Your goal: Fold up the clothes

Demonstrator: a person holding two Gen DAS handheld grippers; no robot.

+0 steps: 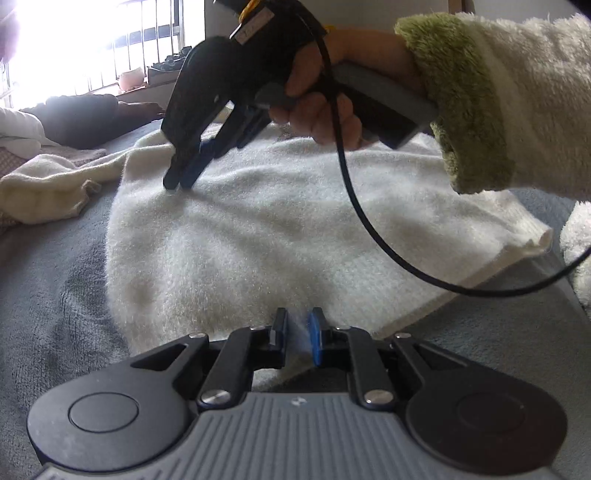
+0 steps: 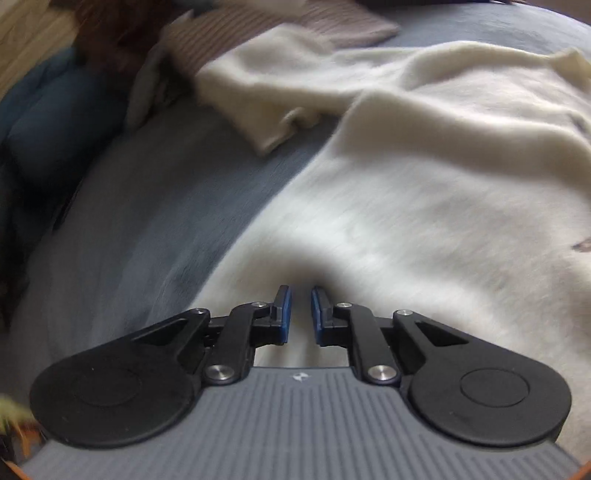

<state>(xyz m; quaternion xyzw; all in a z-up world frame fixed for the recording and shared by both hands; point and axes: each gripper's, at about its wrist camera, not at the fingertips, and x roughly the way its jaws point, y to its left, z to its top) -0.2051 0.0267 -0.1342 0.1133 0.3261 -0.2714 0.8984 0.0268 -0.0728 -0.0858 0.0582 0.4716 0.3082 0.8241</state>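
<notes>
A white fuzzy sweater [image 1: 277, 229] lies spread flat on a grey blanket [image 1: 55, 295]. One of its sleeves [image 1: 48, 188] trails off to the left. My left gripper [image 1: 299, 328] is shut on the sweater's near edge, and white fabric shows between its blue pads. A hand [image 1: 325, 110] in a cream and green fleece sleeve holds my right gripper [image 1: 178, 184], which points down with its tips on the sweater's far left part. In the right wrist view that gripper [image 2: 300, 306] has its jaws nearly together over the sweater [image 2: 424, 221], with the sleeve [image 2: 266, 110] ahead of it.
A black cable [image 1: 354, 206] loops from the right gripper across the sweater. Dark clothes [image 1: 74, 118] lie at the back left under a bright window. A blue garment [image 2: 48, 122] and a striped brown one [image 2: 258, 29] lie beyond the sleeve. Grey blanket [image 2: 166, 221] surrounds the sweater.
</notes>
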